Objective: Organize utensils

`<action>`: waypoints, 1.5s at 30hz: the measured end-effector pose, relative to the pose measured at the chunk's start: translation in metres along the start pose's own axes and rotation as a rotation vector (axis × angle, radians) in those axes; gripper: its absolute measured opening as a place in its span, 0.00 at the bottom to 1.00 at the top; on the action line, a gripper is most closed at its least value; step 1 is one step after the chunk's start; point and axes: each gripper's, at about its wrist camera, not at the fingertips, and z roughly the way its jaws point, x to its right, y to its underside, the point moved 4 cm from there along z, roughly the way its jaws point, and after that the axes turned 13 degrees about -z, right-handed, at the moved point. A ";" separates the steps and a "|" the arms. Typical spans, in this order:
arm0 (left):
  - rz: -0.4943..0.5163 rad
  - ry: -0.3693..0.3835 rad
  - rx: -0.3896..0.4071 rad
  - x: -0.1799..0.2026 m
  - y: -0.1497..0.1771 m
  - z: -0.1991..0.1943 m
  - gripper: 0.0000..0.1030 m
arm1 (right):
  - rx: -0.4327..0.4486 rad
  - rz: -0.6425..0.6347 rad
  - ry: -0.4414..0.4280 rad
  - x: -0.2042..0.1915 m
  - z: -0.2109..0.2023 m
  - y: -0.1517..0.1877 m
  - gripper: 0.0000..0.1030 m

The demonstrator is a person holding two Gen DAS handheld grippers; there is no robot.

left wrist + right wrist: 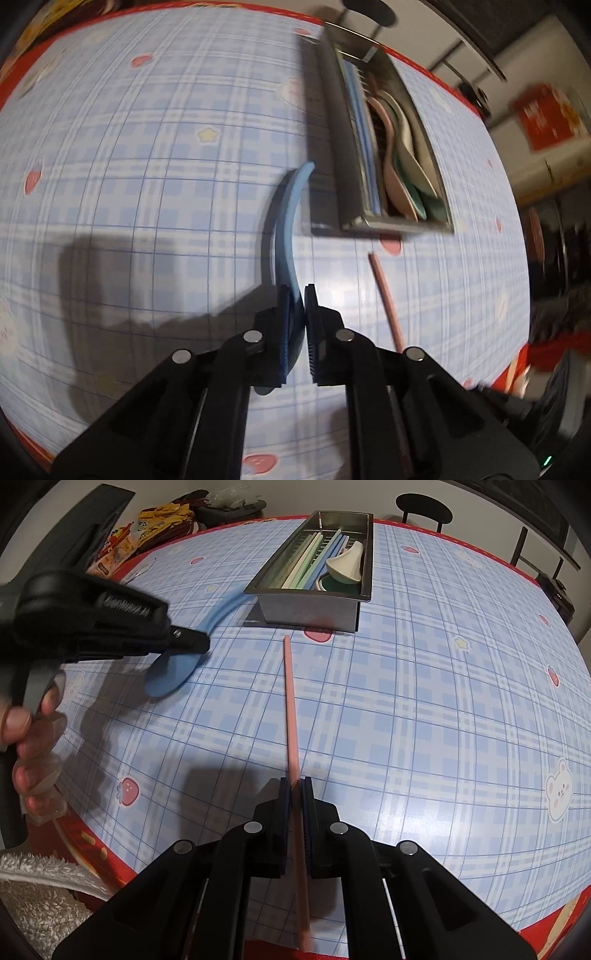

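The left gripper (295, 299) pinches a blue plastic spoon (286, 221) between its fingers; the right gripper (295, 790) pinches a pink chopstick (290, 709) near the steel utensil tray (310, 603).

Brushed metal tray (310, 603), glossy tablecloth (424, 701)

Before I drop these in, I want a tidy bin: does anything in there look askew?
Yes. In the metal tray, the cream spoon sits tipped across the green spoon, while the chopsticks lie lengthwise.
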 end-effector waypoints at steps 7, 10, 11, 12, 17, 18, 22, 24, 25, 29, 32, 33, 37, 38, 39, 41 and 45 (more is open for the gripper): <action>0.103 -0.075 -0.017 -0.016 0.016 -0.008 0.12 | 0.002 0.001 0.000 0.000 0.000 0.000 0.07; 0.108 -0.049 -0.056 -0.018 0.024 -0.007 0.25 | 0.002 0.002 -0.002 0.000 0.000 -0.001 0.07; 0.104 -0.024 -0.061 -0.018 0.026 -0.007 0.34 | 0.001 0.002 -0.002 0.000 0.000 -0.001 0.07; 0.103 -0.009 -0.060 -0.017 0.027 -0.008 0.37 | 0.001 0.002 -0.002 0.000 0.000 -0.001 0.07; 0.111 0.031 -0.043 -0.016 0.021 -0.013 0.38 | 0.001 -0.001 0.000 0.000 0.000 -0.001 0.07; 0.110 0.044 -0.034 -0.016 0.017 -0.014 0.38 | 0.001 -0.002 0.000 0.000 0.000 -0.001 0.07; 0.143 0.061 -0.012 -0.009 0.000 -0.018 0.38 | -0.001 -0.007 0.002 0.000 0.001 -0.001 0.07; 0.156 0.063 -0.029 -0.003 -0.005 -0.012 0.38 | -0.002 -0.010 0.004 0.000 0.001 -0.002 0.07; 0.167 0.065 -0.037 -0.001 -0.007 -0.008 0.38 | -0.002 -0.011 0.005 0.000 0.002 -0.002 0.07; 0.205 0.041 -0.037 0.006 -0.009 0.006 0.36 | 0.000 -0.010 0.003 0.000 0.002 -0.002 0.07; 0.200 0.037 -0.027 0.005 -0.008 0.010 0.32 | 0.002 -0.015 0.007 -0.001 0.002 -0.001 0.07; 0.202 0.033 -0.020 0.004 -0.007 0.010 0.31 | 0.002 -0.018 0.008 -0.001 0.002 -0.001 0.07; 0.201 0.035 -0.016 -0.002 -0.004 0.009 0.18 | 0.003 -0.026 0.011 -0.002 0.003 -0.002 0.07; 0.196 0.039 -0.015 -0.004 -0.002 0.009 0.18 | 0.003 -0.026 0.010 -0.002 0.003 -0.002 0.07; 0.191 0.042 -0.014 -0.006 -0.001 0.008 0.18 | 0.003 -0.025 0.008 -0.002 0.003 -0.002 0.07; 0.169 0.050 -0.015 -0.012 0.004 0.005 0.18 | 0.003 -0.022 0.002 0.000 0.003 -0.002 0.06; 0.097 0.061 -0.020 -0.025 0.016 -0.002 0.18 | 0.003 0.008 -0.023 0.004 0.003 -0.003 0.06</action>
